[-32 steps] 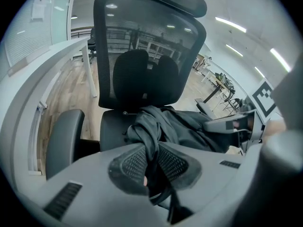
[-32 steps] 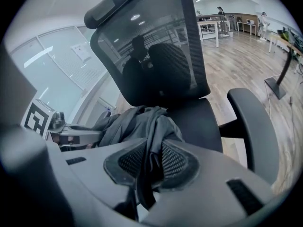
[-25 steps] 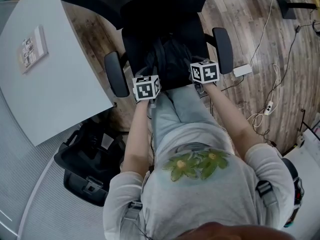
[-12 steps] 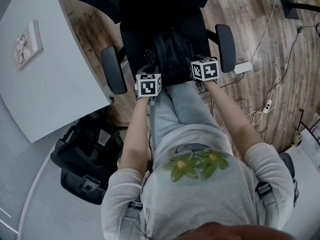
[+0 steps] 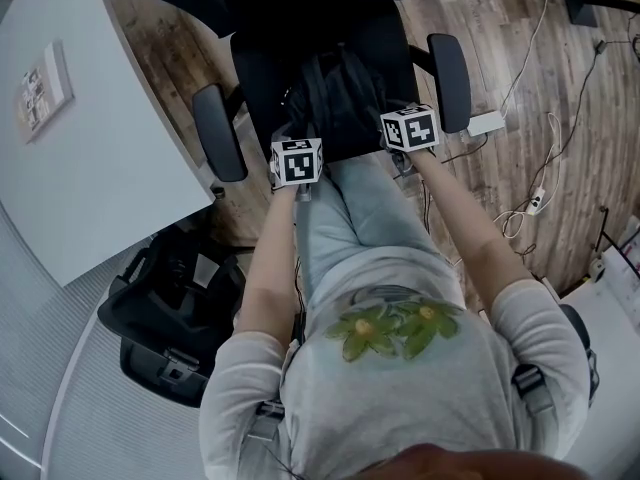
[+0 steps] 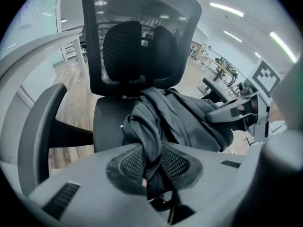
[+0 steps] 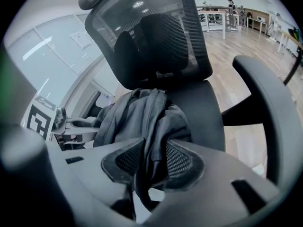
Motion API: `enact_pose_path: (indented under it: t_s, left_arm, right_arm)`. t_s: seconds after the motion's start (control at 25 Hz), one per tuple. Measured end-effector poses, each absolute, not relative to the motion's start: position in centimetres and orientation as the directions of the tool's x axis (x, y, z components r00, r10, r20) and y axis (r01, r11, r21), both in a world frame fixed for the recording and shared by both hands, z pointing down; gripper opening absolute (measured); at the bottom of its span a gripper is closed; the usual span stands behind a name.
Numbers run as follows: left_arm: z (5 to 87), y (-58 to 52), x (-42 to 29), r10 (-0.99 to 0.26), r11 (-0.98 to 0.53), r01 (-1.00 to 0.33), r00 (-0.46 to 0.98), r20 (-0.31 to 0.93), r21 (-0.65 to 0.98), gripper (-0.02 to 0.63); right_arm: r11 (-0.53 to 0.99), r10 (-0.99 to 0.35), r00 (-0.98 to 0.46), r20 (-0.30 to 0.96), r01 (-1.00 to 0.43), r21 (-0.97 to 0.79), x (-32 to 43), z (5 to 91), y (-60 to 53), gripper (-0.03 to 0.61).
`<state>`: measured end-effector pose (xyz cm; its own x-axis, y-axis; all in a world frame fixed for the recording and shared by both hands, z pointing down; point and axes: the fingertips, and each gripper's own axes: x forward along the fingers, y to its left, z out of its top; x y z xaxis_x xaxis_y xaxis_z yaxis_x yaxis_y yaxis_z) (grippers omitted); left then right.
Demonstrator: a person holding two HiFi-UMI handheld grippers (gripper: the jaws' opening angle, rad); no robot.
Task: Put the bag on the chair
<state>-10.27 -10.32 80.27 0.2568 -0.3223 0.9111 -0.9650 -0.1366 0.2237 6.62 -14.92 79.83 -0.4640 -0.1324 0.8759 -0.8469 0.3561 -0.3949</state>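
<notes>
A dark grey bag (image 5: 340,103) lies slumped on the seat of a black office chair (image 5: 265,88), against its mesh back (image 6: 142,32). My left gripper (image 5: 297,148) is at the seat's front left. In the left gripper view a fold of the bag (image 6: 184,117) runs between the two pads of this gripper (image 6: 151,162). Its jaws are opening while the fabric still touches both pads. My right gripper (image 5: 405,118) is at the seat's front right. In the right gripper view its jaws (image 7: 152,162) are also opening, with a fold of the bag (image 7: 137,112) filling the gap.
A white table (image 5: 90,138) with a booklet (image 5: 40,90) stands left of the chair. A second black chair (image 5: 170,308) is at the lower left. Cables and a power strip (image 5: 530,208) lie on the wooden floor to the right. The armrests (image 5: 218,133) flank both grippers.
Both grippers have moved a little forward over the seat's front edge, and the bag now rests lower and fuller on the seat.
</notes>
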Motion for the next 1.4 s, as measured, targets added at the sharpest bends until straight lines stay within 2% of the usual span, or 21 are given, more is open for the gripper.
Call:
enact_pose_path:
  t_s: [0.24, 0.36, 0.52, 0.76, 1.04, 1.28, 1.4]
  left_arm:
    - [79.8, -10.3, -10.4, -0.326, -0.139, -0.974, 0.213, 0.921, 0.176, 0.121]
    - [79.8, -10.3, -10.7, -0.296, -0.093, -0.975, 0.219, 0.93, 0.2, 0.177]
    - [79.2, -10.3, -10.8, -0.262, -0.058, -0.974, 0.228, 0.938, 0.221, 0.264]
    - [76.3, -11.3, -11.5, -0.321, -0.055, -0.975, 0.222, 0.921, 0.216, 0.288]
    - [71.3, -13.0, -11.3, -0.401, -0.092, -0.969, 0.248, 0.882, 0.23, 0.288]
    - [68.1, -13.4, -10.4, -0.431, -0.136, -0.958, 0.286, 0.856, 0.252, 0.287]
    - [66.6, -13.1, -10.2, -0.449, -0.146, -0.955, 0.296, 0.843, 0.257, 0.262]
  right_arm:
    - [0.366, -0.146, -0.434, 0.889, -0.859, -0.359, 7.1, 80.1, -14.7, 0.161]
    - [0.39, -0.131, -0.412, 0.902, -0.857, -0.335, 7.0, 79.7, -14.4, 0.216]
    - [0.39, -0.127, -0.398, 0.908, -0.862, -0.324, 7.3, 79.3, -14.0, 0.253]
    - [0.364, -0.185, -0.389, 0.902, -0.88, -0.305, 8.4, 76.7, -14.7, 0.264]
    - [0.392, -0.267, -0.476, 0.838, -0.848, -0.357, 7.3, 71.9, -15.6, 0.264]
    - [0.379, -0.343, -0.515, 0.785, -0.841, -0.386, 6.7, 67.6, -16.6, 0.173]
    - [0.367, -0.395, -0.514, 0.762, -0.848, -0.382, 6.6, 65.2, -17.0, 0.089]
